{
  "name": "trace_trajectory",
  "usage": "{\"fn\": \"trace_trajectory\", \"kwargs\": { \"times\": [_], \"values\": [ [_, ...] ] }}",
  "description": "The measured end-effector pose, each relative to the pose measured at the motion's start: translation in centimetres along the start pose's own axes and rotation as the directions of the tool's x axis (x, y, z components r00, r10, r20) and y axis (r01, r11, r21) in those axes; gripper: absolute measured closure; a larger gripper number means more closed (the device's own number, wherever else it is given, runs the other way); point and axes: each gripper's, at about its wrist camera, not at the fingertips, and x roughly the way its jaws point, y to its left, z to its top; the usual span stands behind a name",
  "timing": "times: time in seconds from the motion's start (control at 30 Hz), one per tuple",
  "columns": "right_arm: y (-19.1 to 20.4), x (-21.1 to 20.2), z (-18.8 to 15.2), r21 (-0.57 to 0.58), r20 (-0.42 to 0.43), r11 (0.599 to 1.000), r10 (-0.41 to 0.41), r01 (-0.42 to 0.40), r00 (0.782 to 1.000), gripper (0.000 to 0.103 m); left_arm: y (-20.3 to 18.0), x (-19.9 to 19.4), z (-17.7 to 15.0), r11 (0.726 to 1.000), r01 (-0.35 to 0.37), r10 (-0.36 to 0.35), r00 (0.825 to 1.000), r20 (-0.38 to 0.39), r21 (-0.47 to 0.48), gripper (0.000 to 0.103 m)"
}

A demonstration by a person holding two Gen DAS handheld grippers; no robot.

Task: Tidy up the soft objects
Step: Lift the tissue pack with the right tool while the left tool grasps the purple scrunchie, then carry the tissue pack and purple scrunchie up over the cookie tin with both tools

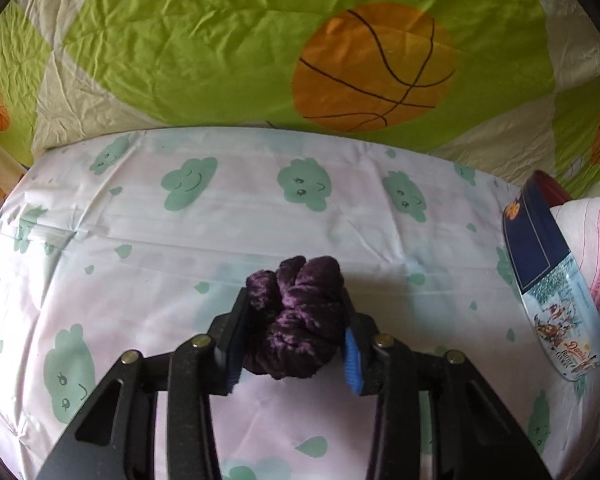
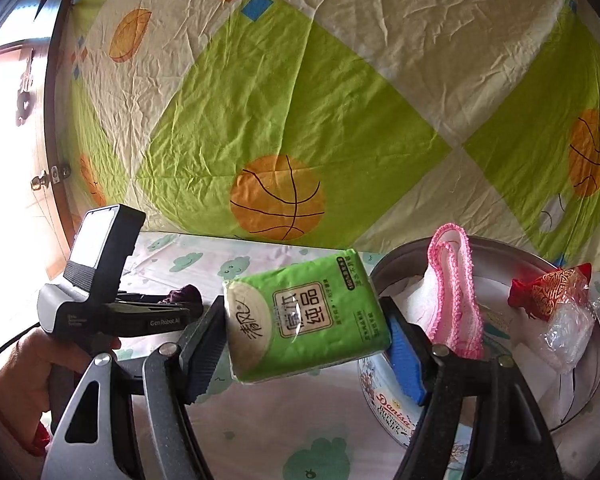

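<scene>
My left gripper [image 1: 296, 300] is shut on a dark purple velvet scrunchie [image 1: 298, 320], held over the white sheet with green clouds [image 1: 140, 240]. The left gripper also shows in the right wrist view [image 2: 180, 304], with the scrunchie [image 2: 184, 294] at its tip. My right gripper [image 2: 304, 316] is shut on a green tissue pack [image 2: 306, 316], held just left of a round cookie tin [image 2: 396, 412]. The tin holds a white cloth with pink trim [image 2: 456, 292] and a red and gold pouch [image 2: 548, 288]. The tin [image 1: 556, 300] appears at the right in the left wrist view.
A green and cream cloth with basketball prints [image 2: 300, 120] hangs behind the surface. A door with a knob [image 2: 40, 180] stands at far left. A clear plastic wrapper [image 2: 568, 328] lies in the tin.
</scene>
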Motion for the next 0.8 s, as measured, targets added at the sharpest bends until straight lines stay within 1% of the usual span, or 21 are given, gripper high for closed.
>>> {"fn": "trace_trajectory", "kwargs": {
  "times": [0.07, 0.1, 0.13, 0.17, 0.2, 0.23, 0.27, 0.3, 0.37, 0.4, 0.43, 0.47, 0.57, 0.63, 0.7, 0.8],
  "values": [
    [-0.1, -0.1, 0.0, 0.01, 0.006, 1.0, 0.0, 0.0, 1.0, 0.029, 0.2, -0.9, -0.1, 1.0, -0.012, 0.012, 0.999, 0.046, -0.015, 0.067],
    [-0.1, -0.2, 0.0, 0.012, 0.014, 1.0, -0.005, 0.005, 1.0, 0.029, 0.1, -1.7, -0.2, 1.0, -0.023, 0.025, 0.996, 0.088, -0.02, 0.067],
    [-0.2, -0.4, 0.0, 0.013, 0.023, 1.0, -0.009, 0.008, 1.0, 0.029, 0.1, -2.7, -0.3, 0.999, -0.041, 0.044, 0.989, 0.141, -0.023, 0.067],
    [-0.3, -0.6, 0.0, 0.018, 0.033, 1.0, -0.008, 0.008, 0.999, 0.029, 0.1, -3.8, -0.6, 0.997, -0.066, 0.07, 0.977, 0.201, -0.027, 0.067],
    [-0.5, -0.8, 0.1, 0.026, 0.043, 1.0, -0.002, 0.001, 0.999, 0.029, -0.2, -4.9, -0.9, 0.995, -0.091, 0.095, 0.961, 0.261, -0.029, 0.067],
    [-0.6, -1.0, 0.1, 0.034, 0.05, 0.999, 0.003, -0.005, 0.999, 0.029, -0.5, -5.9, -1.3, 0.994, -0.105, 0.11, 0.943, 0.315, -0.033, 0.067],
    [-0.7, -1.1, 0.2, 0.044, 0.058, 0.999, 0.009, -0.011, 0.998, 0.029, -0.8, -6.6, -1.6, 0.994, -0.098, 0.107, 0.931, 0.348, -0.045, 0.067],
    [-0.8, -1.2, 0.3, 0.047, 0.063, 0.999, 0.009, -0.012, 0.998, 0.029, -0.9, -6.9, -1.7, 0.995, -0.077, 0.095, 0.927, 0.362, -0.064, 0.066],
    [-0.7, -1.3, 0.4, 0.036, 0.063, 0.999, -0.001, -0.001, 0.998, 0.029, -1.2, -7.1, -2.0, 0.995, -0.022, 0.058, 0.929, 0.364, -0.102, 0.066],
    [-0.7, -1.3, 0.4, 0.03, 0.063, 0.999, -0.011, 0.01, 0.998, 0.029, -1.4, -7.1, -2.2, 0.994, -0.001, 0.041, 0.929, 0.367, -0.108, 0.066],
    [-0.7, -1.2, 0.4, 0.026, 0.062, 0.999, -0.02, 0.019, 0.998, 0.029, -1.8, -7.2, -2.3, 0.995, 0.004, 0.034, 0.928, 0.371, -0.101, 0.066],
    [-0.7, -1.2, 0.4, 0.023, 0.059, 0.999, -0.025, 0.024, 0.998, 0.029, -2.4, -7.3, -2.5, 0.996, -0.012, 0.044, 0.924, 0.379, -0.086, 0.066],
    [-0.8, -1.1, 0.5, 0.018, 0.052, 0.999, -0.04, 0.039, 0.998, 0.029, -3.4, -8.0, -2.9, 0.996, -0.067, 0.086, 0.903, 0.422, -0.06, 0.066],
    [-0.9, -1.1, 0.4, 0.019, 0.052, 0.999, -0.04, 0.039, 0.998, 0.029, -3.8, -8.2, -3.1, 0.995, -0.076, 0.093, 0.901, 0.424, -0.058, 0.066],
    [-1.0, -1.2, 0.4, 0.019, 0.052, 0.999, -0.041, 0.04, 0.998, 0.029, -3.8, -8.3, -3.3, 0.995, -0.071, 0.091, 0.903, 0.42, -0.063, 0.066],
    [-1.1, -1.5, 0.6, 0.02, 0.062, 0.999, -0.041, 0.04, 0.997, 0.028, -3.8, -8.5, -3.5, 0.995, -0.069, 0.095, 0.902, 0.422, -0.076, 0.066]
  ]
}}
